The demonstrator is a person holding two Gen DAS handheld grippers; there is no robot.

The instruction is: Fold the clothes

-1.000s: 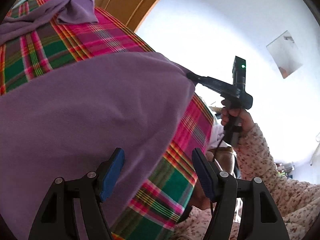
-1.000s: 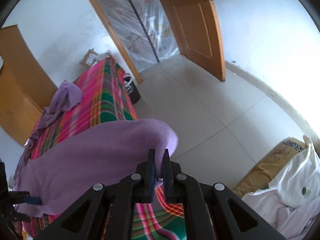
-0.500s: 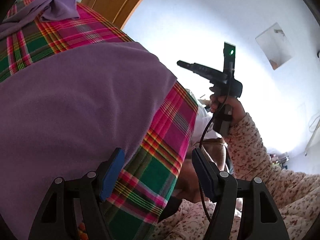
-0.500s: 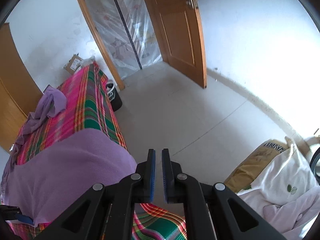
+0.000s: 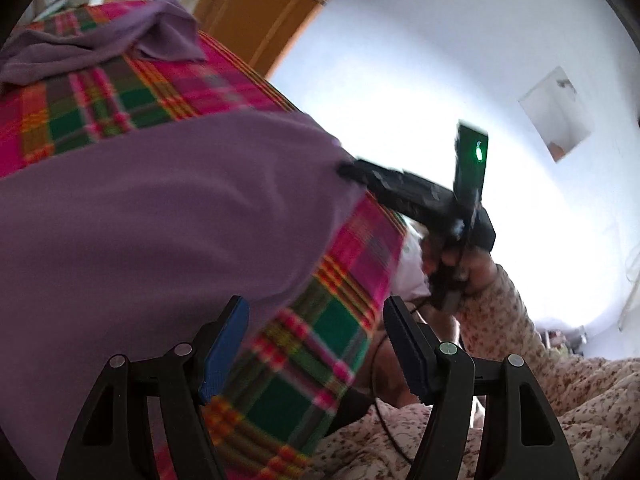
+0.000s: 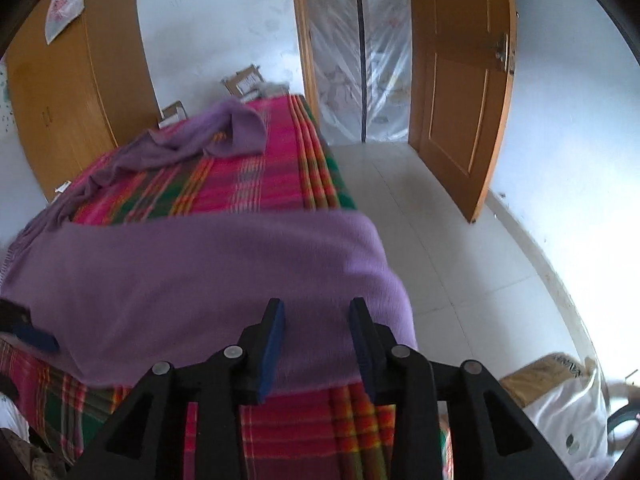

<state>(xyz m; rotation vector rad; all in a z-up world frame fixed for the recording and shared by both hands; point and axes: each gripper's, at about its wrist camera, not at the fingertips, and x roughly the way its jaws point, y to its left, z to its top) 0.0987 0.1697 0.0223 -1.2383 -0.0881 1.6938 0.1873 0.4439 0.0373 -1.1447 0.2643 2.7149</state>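
- The left gripper, black with blue pads, hovers with its fingers wide apart and nothing between them, above the near edge of the folded purple knit garment and the bright pink, green and orange plaid blanket that covers the bed.
- The right gripper, of the same make, has its jaws just been opening; they stand partly apart over the near right corner of the purple garment, with the cloth below them and not pinched.
- In the left wrist view the right gripper shows from the side, its tip at the garment's right corner, held by a hand in a beige floral quilted sleeve.
- The folded purple garment lies flat across the near part of the bed, reaching its right edge.
- Farther along the blanket a second purple cloth lies loose and rumpled.
- Beyond the bed stand a wooden wardrobe, small cardboard boxes, a doorway hung with clear plastic sheeting and an open wooden door.
- At the right, on the pale tiled floor, lies a white bag.
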